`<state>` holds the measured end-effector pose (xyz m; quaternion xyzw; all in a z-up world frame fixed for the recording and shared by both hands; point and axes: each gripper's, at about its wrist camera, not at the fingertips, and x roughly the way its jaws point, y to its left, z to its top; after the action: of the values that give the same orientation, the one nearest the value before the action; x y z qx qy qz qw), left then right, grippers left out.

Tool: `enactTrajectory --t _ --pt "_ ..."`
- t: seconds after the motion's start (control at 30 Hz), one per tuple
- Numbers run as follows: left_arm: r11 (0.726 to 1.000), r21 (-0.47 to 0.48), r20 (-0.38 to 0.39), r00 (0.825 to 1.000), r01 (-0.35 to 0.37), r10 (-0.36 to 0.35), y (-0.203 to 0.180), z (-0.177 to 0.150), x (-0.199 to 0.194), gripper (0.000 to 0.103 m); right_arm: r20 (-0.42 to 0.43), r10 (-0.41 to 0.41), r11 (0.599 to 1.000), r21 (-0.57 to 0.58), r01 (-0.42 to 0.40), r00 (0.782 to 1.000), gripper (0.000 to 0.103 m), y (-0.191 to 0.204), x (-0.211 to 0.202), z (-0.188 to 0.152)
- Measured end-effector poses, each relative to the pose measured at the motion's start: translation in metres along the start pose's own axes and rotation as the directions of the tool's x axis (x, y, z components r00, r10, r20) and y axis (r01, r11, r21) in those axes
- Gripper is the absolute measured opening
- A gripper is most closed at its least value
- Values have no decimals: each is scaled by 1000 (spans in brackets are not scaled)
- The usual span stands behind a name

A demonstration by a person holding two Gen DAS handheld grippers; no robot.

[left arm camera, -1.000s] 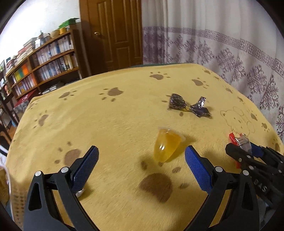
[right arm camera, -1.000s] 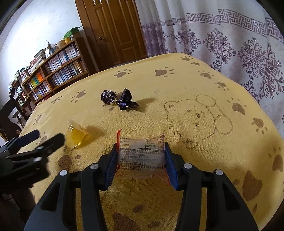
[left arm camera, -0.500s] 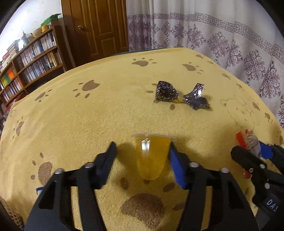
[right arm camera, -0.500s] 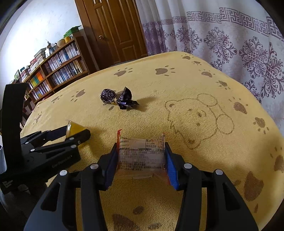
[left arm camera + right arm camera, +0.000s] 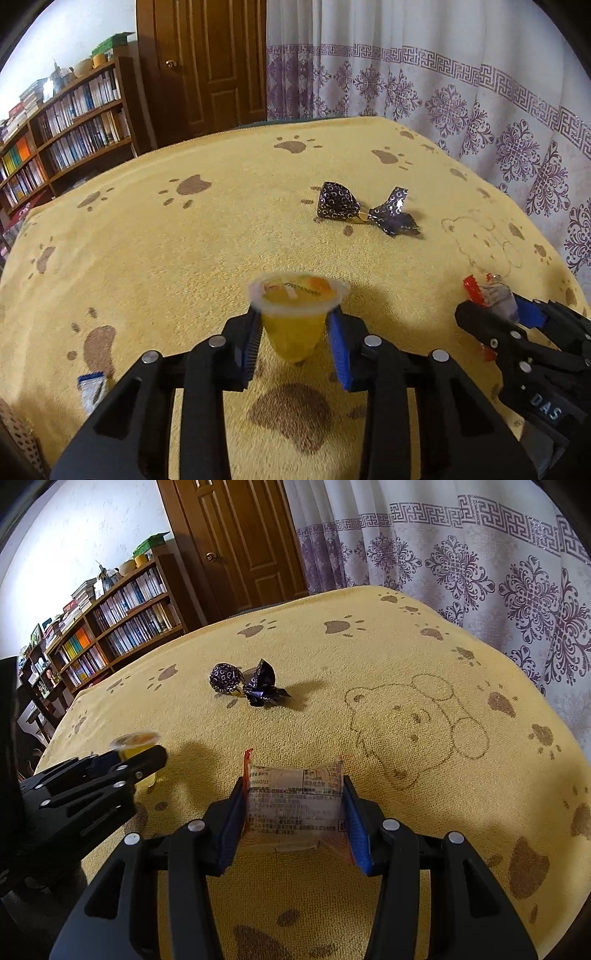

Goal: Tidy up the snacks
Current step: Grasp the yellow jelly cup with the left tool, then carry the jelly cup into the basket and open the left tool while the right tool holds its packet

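Yellow terry tablecloth (image 5: 155,258), paw prints; near edge cut off. Blurred blue-white packet (image 5: 90,391) near left gripper (image 5: 295,343), print unreadable. Left gripper level, clamping upright jelly cup (image 5: 295,317). Right gripper (image 5: 295,812) beside it, pinching crinkly snack packet (image 5: 295,797). Purple foil candy (image 5: 365,214) beyond cup, on cloth.

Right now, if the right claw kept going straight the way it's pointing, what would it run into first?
Probably nothing soon. The right claw, shut on the snack packet, points over bare yellow blanket; the dark foil candy lies left of that line, though depth is unclear.
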<state>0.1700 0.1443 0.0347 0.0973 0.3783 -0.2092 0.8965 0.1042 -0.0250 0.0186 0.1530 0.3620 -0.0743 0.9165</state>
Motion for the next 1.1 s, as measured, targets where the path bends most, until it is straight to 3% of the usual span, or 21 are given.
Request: enactTrajectory --t 0.43,0.7,0.87,1.1 --pt "998 -56 102 994 -32 37 11 -4 -62 34 4 2 1000 1 -2 1000 49 0 -1 0" --pt "990 -114 155 983 -85 102 31 -13 -107 34 15 2 1000 5 -2 1000 49 -1 -3 1" --pt "976 -162 188 967 -145 174 53 -21 -137 34 24 -1 1000 5 1 1000 49 -1 -6 0" --pt "926 -261 189 926 -273 326 103 -38 -180 34 30 -2 1000 6 2 1000 49 -1 -7 -1"
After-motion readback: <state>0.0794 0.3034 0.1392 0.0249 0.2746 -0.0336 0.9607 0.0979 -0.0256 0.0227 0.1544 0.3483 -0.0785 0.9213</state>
